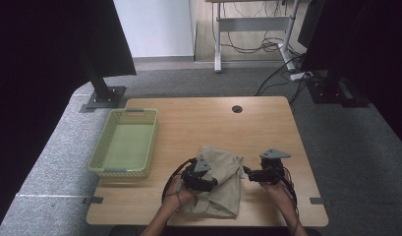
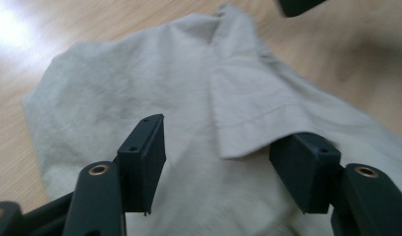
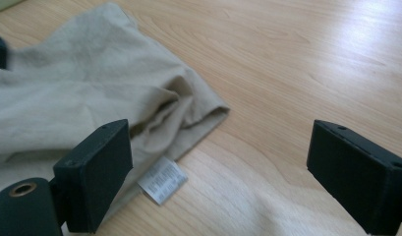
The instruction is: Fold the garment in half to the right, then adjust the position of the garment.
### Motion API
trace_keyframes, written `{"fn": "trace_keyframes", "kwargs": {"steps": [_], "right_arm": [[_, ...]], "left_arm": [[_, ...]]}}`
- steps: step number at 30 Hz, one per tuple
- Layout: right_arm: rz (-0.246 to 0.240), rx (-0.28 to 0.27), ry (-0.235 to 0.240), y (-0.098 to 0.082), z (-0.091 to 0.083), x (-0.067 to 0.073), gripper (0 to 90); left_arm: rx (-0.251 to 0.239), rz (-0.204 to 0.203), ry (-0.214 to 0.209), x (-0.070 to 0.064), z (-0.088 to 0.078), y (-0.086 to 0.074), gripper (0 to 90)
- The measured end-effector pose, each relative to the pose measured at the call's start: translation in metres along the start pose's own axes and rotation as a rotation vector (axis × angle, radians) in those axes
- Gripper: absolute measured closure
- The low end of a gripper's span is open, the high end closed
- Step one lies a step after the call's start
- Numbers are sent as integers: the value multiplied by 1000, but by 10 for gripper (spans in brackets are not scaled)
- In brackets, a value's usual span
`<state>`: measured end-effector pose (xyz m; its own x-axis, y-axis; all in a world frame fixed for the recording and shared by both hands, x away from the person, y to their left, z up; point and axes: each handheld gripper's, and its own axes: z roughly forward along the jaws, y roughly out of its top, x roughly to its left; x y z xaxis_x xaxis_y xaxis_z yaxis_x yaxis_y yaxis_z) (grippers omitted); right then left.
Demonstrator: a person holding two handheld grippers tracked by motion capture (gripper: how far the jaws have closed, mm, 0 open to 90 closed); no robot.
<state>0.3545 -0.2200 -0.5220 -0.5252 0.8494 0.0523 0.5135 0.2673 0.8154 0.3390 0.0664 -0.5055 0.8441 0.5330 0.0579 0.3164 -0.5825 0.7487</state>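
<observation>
A crumpled beige garment (image 1: pixel 223 173) lies on the wooden table (image 1: pixel 198 118) near its front edge. My left gripper (image 1: pixel 212 183) hovers over the garment's left part, held by a hand from below. In the left gripper view the garment (image 2: pixel 139 83) spreads under the left gripper (image 2: pixel 223 162). Its jaws stand apart, a hemmed flap (image 2: pixel 252 118) lies just beyond the right one, and nothing is pinched. My right gripper (image 1: pixel 247 173) sits at the garment's right edge. In the right gripper view the right gripper (image 3: pixel 218 167) is wide open over bare wood, beside the garment (image 3: pixel 80 83) and its white label (image 3: pixel 162 180).
A pale green plastic basket (image 1: pixel 101 150) stands on the table's left side with nothing in it. A round cable hole (image 1: pixel 237 109) is at the table's far edge. Dark stands and curtains flank the table, and grey carpet surrounds it.
</observation>
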Motion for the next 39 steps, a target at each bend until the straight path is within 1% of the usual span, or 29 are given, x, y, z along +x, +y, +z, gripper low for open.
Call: {"fn": "trace_keyframes", "kwargs": {"steps": [3, 5, 7, 8, 9, 10, 12, 13, 14, 15, 16, 17, 18, 19, 20, 22, 23, 24, 25, 28, 30, 32, 39], "right_arm": [[9, 3, -8, -4, -3, -4, 95], [13, 2, -17, -8, -7, -8, 89], [19, 3, -24, -10, -9, -11, 85], [19, 3, -24, -10, -9, -11, 85], [20, 8, -30, -14, -10, -13, 84], [20, 8, -30, -14, -10, -13, 84], [17, 19, -41, -18, -11, -15, 83], [16, 25, -45, -21, -11, -16, 82], [15, 31, -50, -24, -11, -17, 81], [16, 43, -56, -28, -11, -19, 77], [16, 43, -56, -28, -11, -19, 77], [10, 59, -64, -32, -10, -21, 71], [10, 59, -64, -32, -10, -21, 71], [1, 79, -72, -36, -9, -22, 65], [1, 79, -72, -36, -9, -22, 65], [1, 94, -71, -40, -8, -23, 60], [0, 100, -70, -42, -8, -23, 57], [-1, 107, -70, -43, -7, -23, 56], [-5, 114, -71, -45, -7, -23, 53], [-7, 147, -67, -50, -4, -23, 50], [2, 144, -60, -52, -3, -24, 33], [0, 143, -61, -52, -3, -23, 30], [0, 139, -64, -53, -3, -23, 20]], "left_arm": [[-14, -16, 21, 5, -14, -7, 349], [-38, -53, 17, 11, -24, -15, 319], [-68, -99, 0, 19, -32, -24, 309], [-72, -116, 6, 23, -36, -29, 309], [-65, -137, 36, 29, -40, -39, 299], [-65, -137, 36, 29, -40, -39, 299], [-50, -167, 76, 37, -42, -52, 297], [-44, -189, 98, 42, -43, -60, 297], [-40, -197, 115, 45, -43, -65, 296], [-27, -230, 148, 52, -43, -76, 293], [-27, -230, 148, 52, -43, -76, 293], [-19, -255, 172, 58, -43, -85, 291], [-19, -255, 172, 58, -43, -85, 291], [-4, -266, 198, 62, -42, -93, 290], [-4, -266, 198, 62, -42, -93, 288], [12, -275, 213, 63, -40, -99, 281], [25, -274, 223, 63, -38, -101, 278], [20, -262, 238, 62, -37, -103, 270], [15, -260, 242, 62, -36, -103, 262], [16, -259, 247, 62, -36, -103, 259], [18, -259, 245, 62, -36, -103, 245], [25, -258, 241, 62, -35, -102, 205], [31, -263, 245, 63, -35, -102, 174]]}}
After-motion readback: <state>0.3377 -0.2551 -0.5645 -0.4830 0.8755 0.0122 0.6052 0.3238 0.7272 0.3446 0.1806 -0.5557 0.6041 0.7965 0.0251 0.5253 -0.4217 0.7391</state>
